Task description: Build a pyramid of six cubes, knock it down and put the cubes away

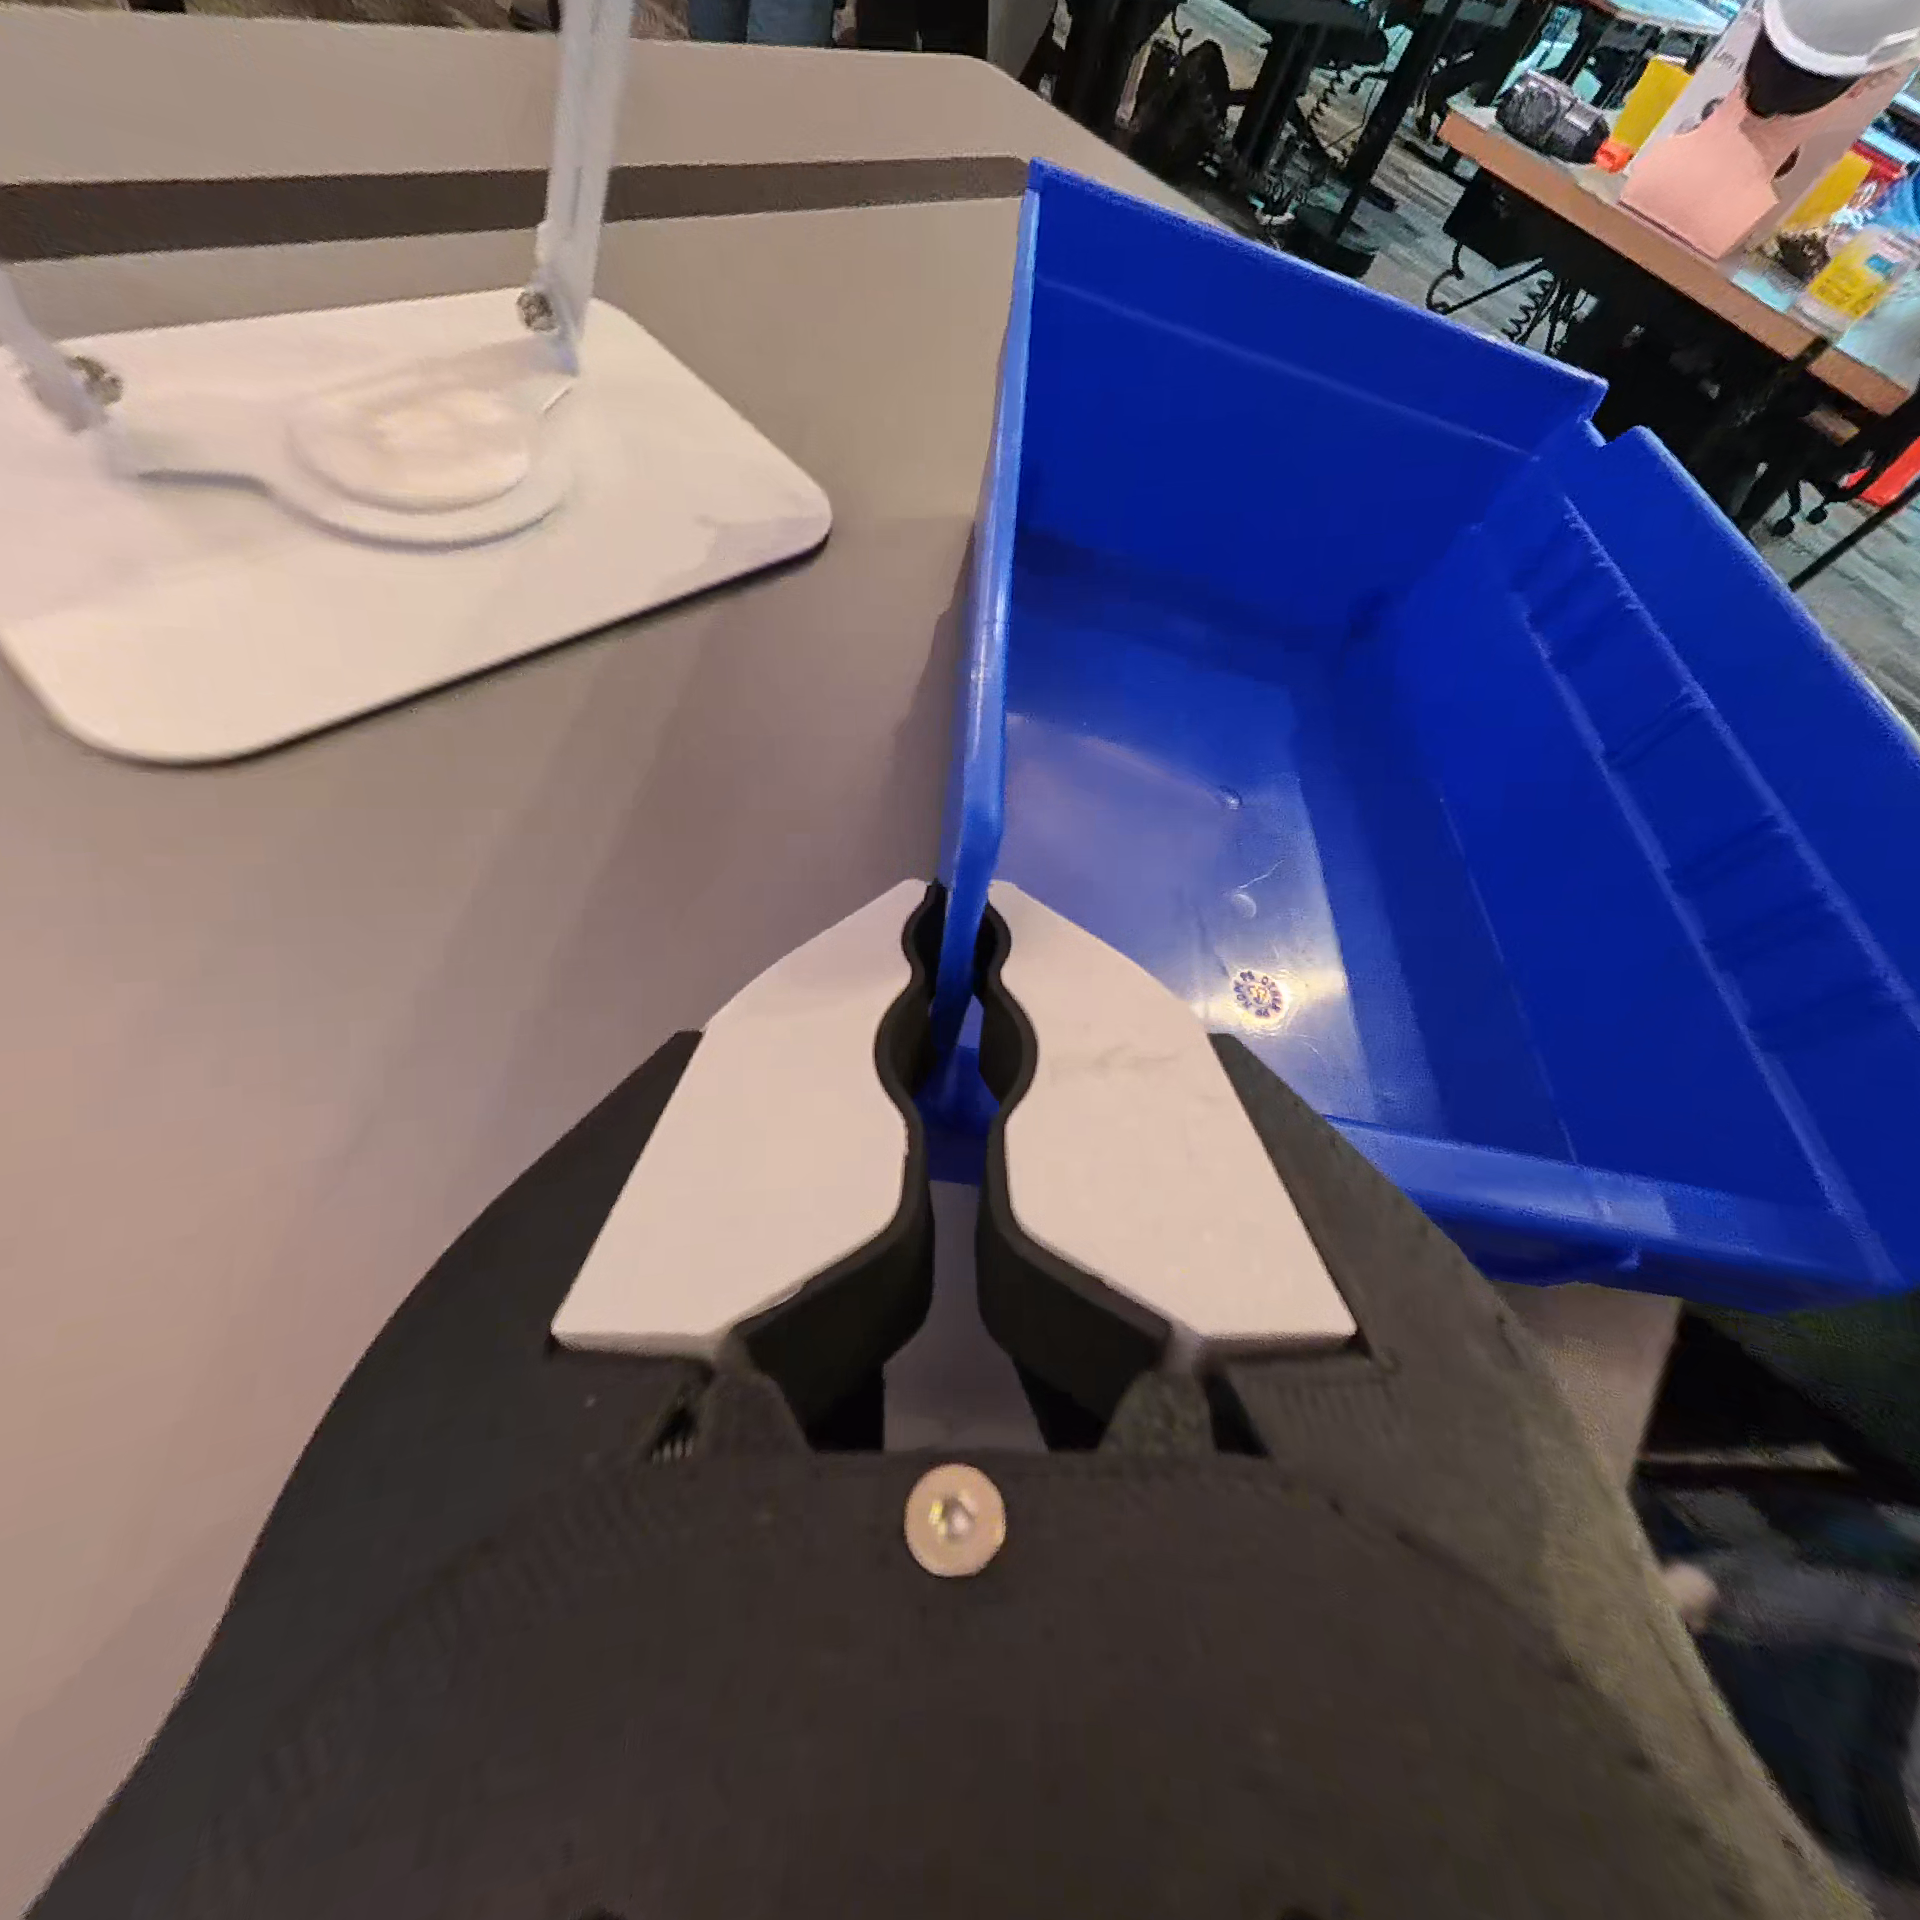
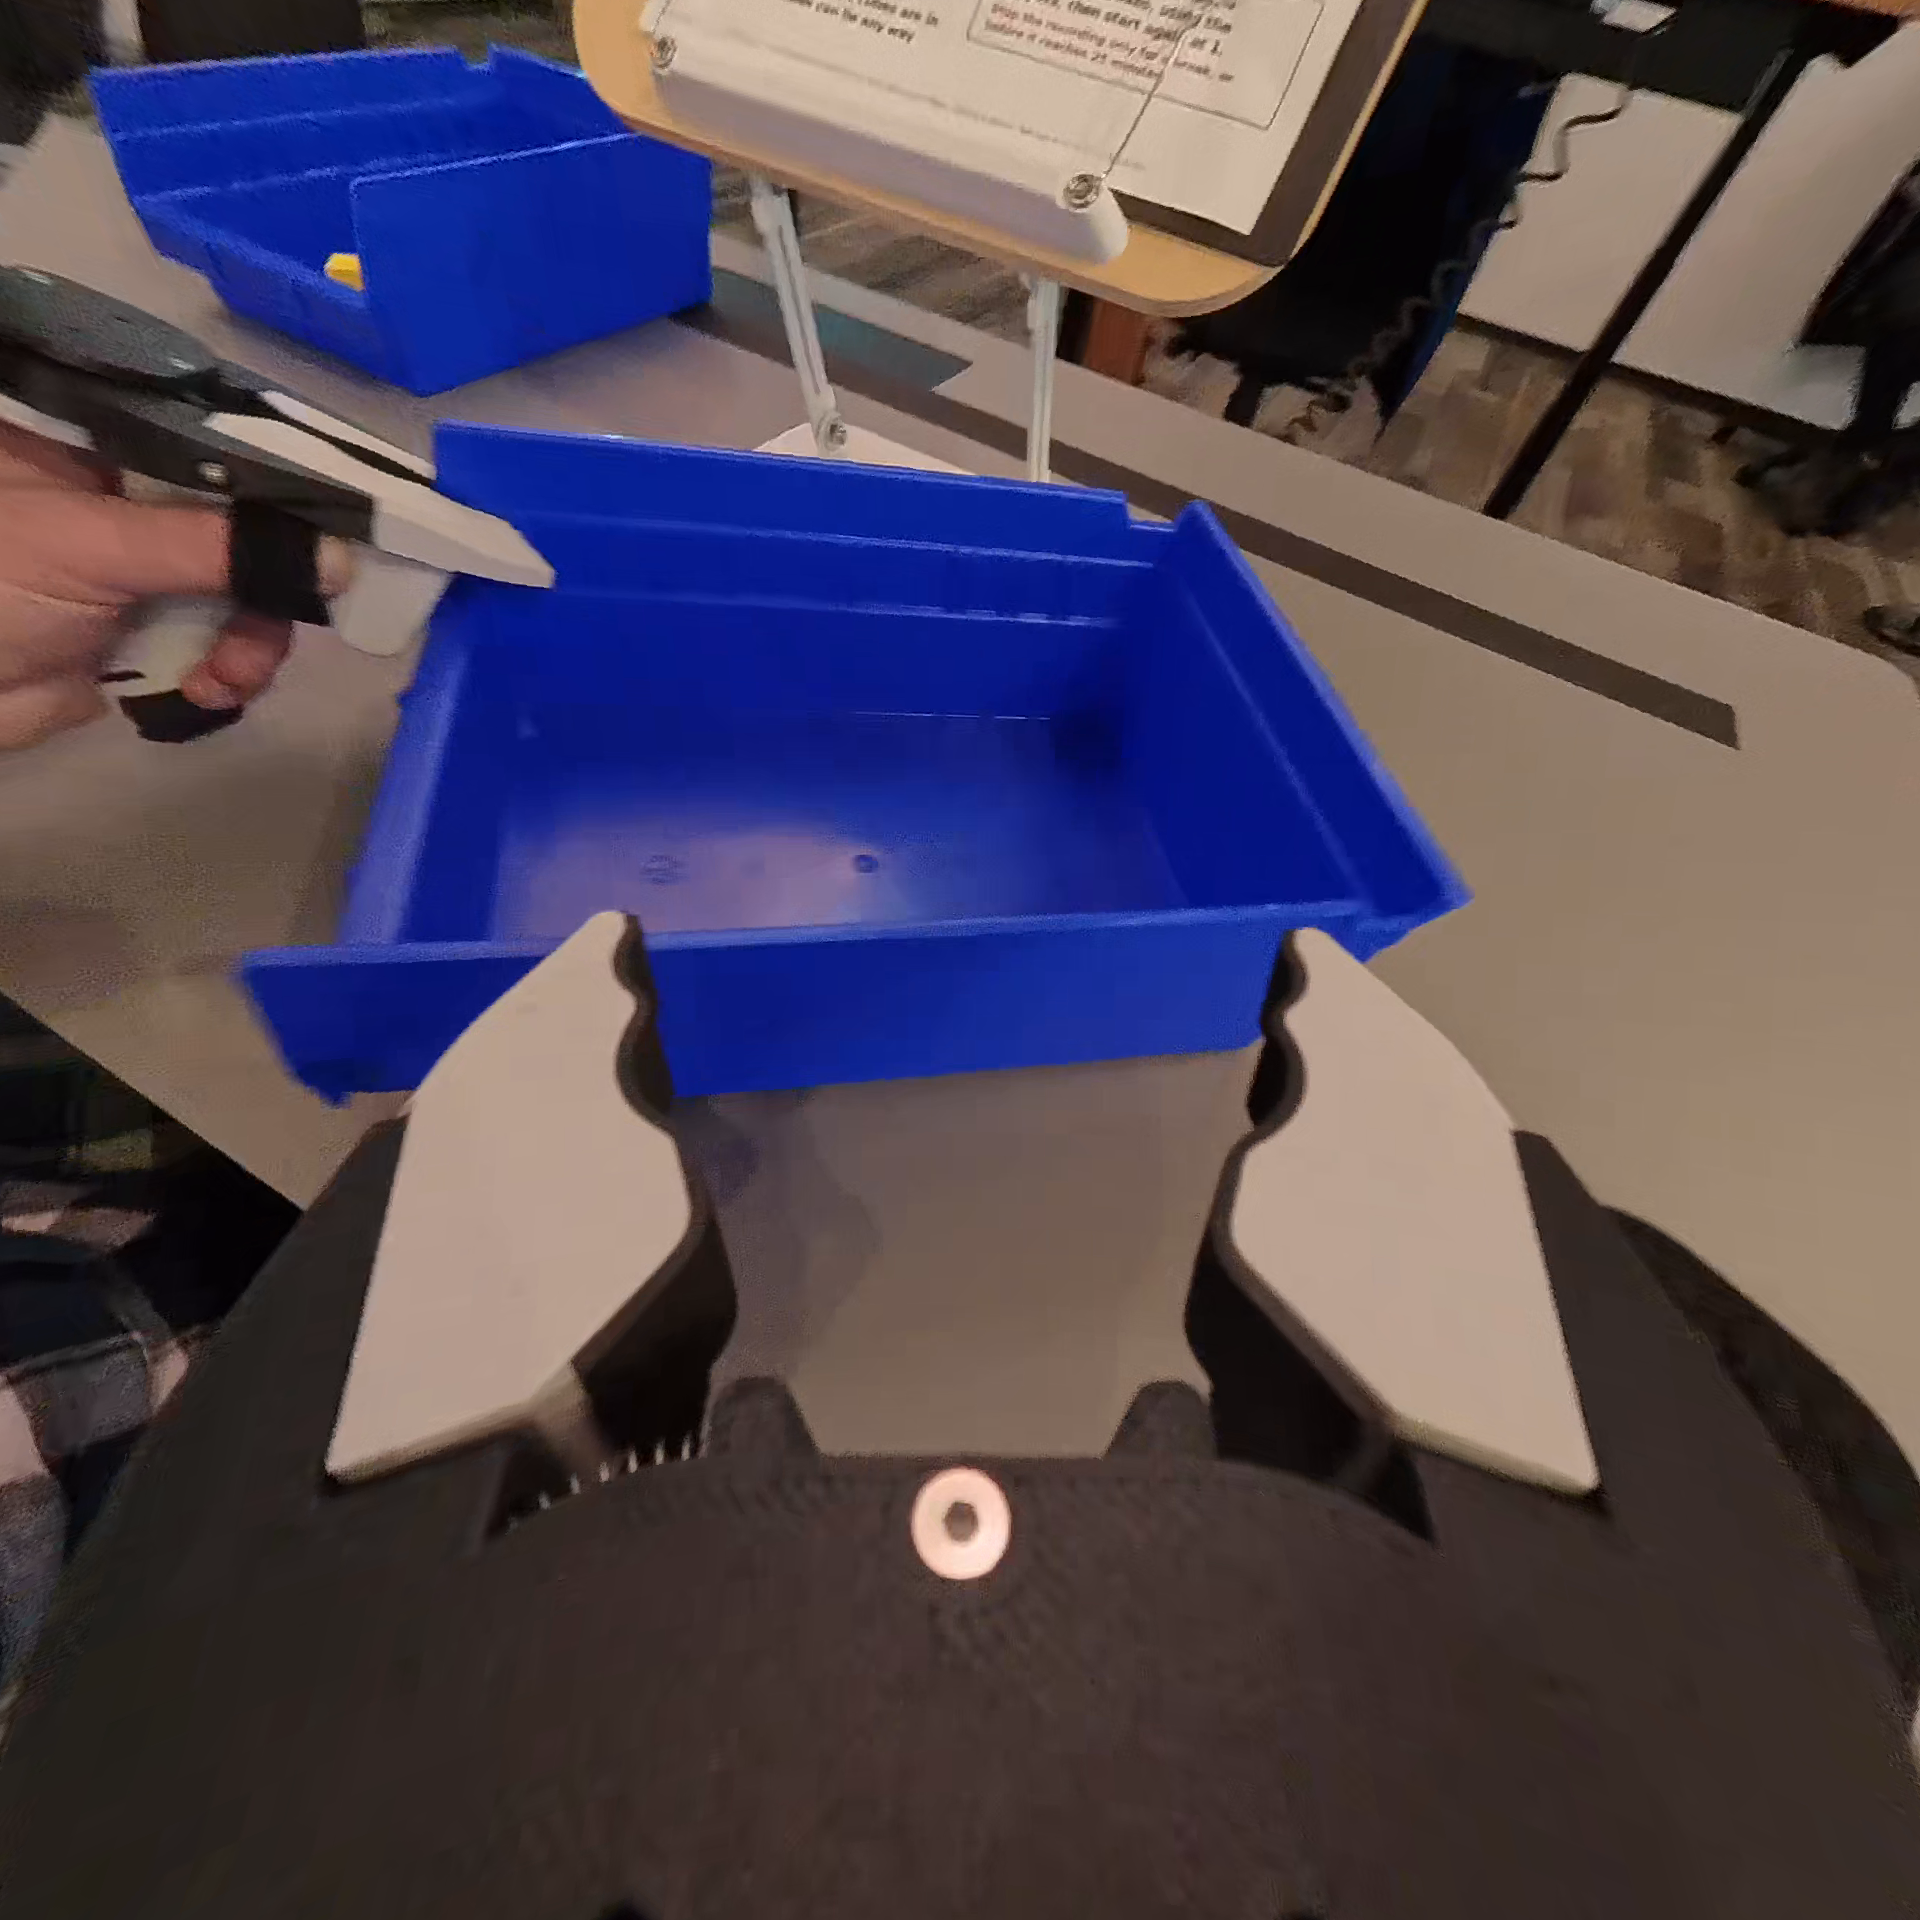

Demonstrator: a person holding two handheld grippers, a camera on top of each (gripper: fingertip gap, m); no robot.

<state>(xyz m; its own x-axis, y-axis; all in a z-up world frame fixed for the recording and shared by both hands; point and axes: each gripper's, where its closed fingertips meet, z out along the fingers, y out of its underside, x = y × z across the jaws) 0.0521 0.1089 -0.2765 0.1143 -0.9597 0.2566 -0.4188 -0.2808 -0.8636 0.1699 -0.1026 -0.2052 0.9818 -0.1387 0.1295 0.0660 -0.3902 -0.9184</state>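
Note:
An empty blue bin (image 1: 1299, 727) stands on the grey table (image 1: 416, 987); I see no cubes in it. My left gripper (image 1: 961, 935) is shut on the bin's thin side wall (image 1: 992, 623), and both black pads press on it. In the right wrist view the same gripper (image 2: 488, 551) sits at the far left corner of the bin (image 2: 831, 790). My right gripper (image 2: 961, 940) is wide open, just short of the bin's near wall (image 2: 935, 1018), with nothing between its fingers. The bin's near left corner sticks out past the table's edge.
A white stand base (image 1: 395, 520) lies left of the bin and carries a board with papers (image 2: 987, 135). A second blue bin (image 2: 416, 208) with a yellow piece (image 2: 345, 272) inside stands at the back left. A hand (image 2: 83, 603) holds the left gripper. Some 25 cm of space lies between my two pairs of fingers.

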